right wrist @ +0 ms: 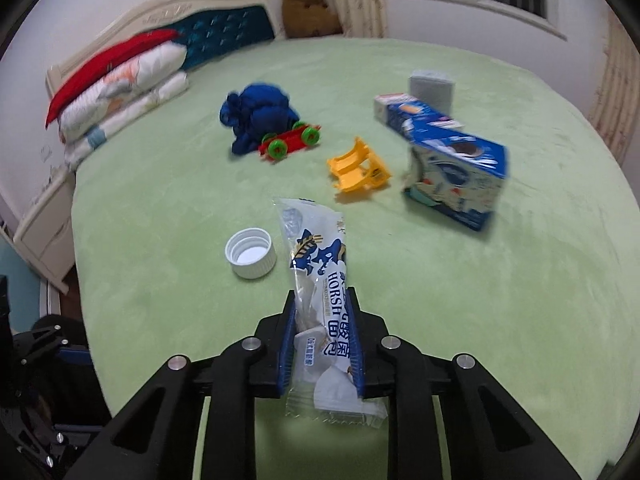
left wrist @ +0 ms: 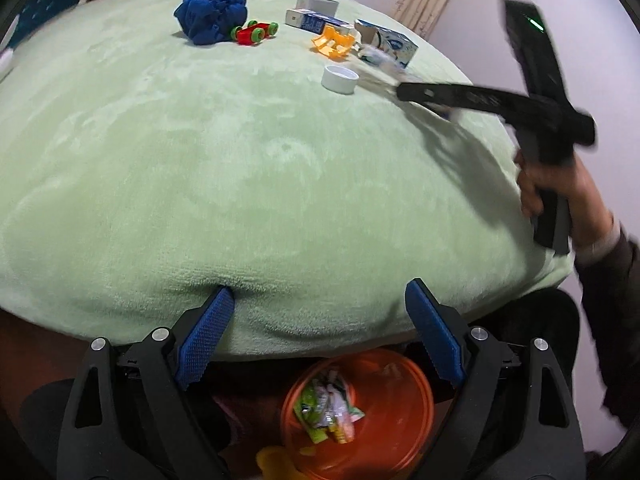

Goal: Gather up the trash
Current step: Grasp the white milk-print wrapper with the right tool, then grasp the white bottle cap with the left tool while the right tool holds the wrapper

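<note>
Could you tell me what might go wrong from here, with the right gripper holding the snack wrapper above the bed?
1. The right gripper pinches only the lower part of the snack wrapper; the slick film may slip out on the way.
2. The orange bin sits low beside the bed edge, partly behind the open left gripper, so a drop could miss.
3. The wrapper's free end could brush the white bottle cap close beside it.

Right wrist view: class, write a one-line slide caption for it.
Right gripper clamps a white snack wrapper above the green bed, beside a white cap.
</note>
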Demonstrator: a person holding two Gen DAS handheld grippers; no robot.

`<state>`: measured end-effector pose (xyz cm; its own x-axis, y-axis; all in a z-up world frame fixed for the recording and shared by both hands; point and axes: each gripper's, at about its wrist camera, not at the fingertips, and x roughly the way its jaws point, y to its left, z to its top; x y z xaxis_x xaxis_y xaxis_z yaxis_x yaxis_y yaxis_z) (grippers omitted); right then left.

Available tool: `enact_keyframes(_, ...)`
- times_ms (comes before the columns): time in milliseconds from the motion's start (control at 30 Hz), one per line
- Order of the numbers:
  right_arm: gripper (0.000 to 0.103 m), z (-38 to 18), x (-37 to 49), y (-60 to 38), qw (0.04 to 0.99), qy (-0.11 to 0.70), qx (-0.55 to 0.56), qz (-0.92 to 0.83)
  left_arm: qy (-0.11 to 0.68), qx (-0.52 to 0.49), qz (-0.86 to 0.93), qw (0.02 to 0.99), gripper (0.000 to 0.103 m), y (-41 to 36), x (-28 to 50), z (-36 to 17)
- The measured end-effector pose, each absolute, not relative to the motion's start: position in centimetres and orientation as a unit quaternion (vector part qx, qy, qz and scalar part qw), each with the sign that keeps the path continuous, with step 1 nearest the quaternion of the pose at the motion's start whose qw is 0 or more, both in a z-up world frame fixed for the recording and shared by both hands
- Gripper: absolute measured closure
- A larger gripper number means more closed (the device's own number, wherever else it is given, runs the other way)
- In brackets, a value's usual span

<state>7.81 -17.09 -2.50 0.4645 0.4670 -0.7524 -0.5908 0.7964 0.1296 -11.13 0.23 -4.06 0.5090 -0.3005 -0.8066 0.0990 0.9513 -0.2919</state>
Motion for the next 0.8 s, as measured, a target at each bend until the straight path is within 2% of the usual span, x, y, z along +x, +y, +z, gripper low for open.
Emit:
enact_keyframes(300,0.081,-2.6,2.2,-22.1,0.882,0.377,-0.027,0.282,0.47,-0.084,-0.122,0.87,0.018,0.3,-14.2,-2.2)
enact_keyframes(367,0.081,-2.8,1.9,-22.8,0.886,0.369,-0.011,0.281,0.445,-0.082,-0.136,0.882,0.014,-0.4,-13.7,-0.9)
enact_keyframes(600,0.081,-2.2,1.4,-24.6,0.899,0.345,0.006,0.269,0.401,-0.009,-0.112,0.909,0.013,-4.5,-5.0,-0.3)
enact_keyframes(800,0.081,-2.9,1.8,-26.1,0.901,0.355,0.02,0.251,0.385,-0.001,-0.063,0.921,0.014,-5.6,2.2,-1.1)
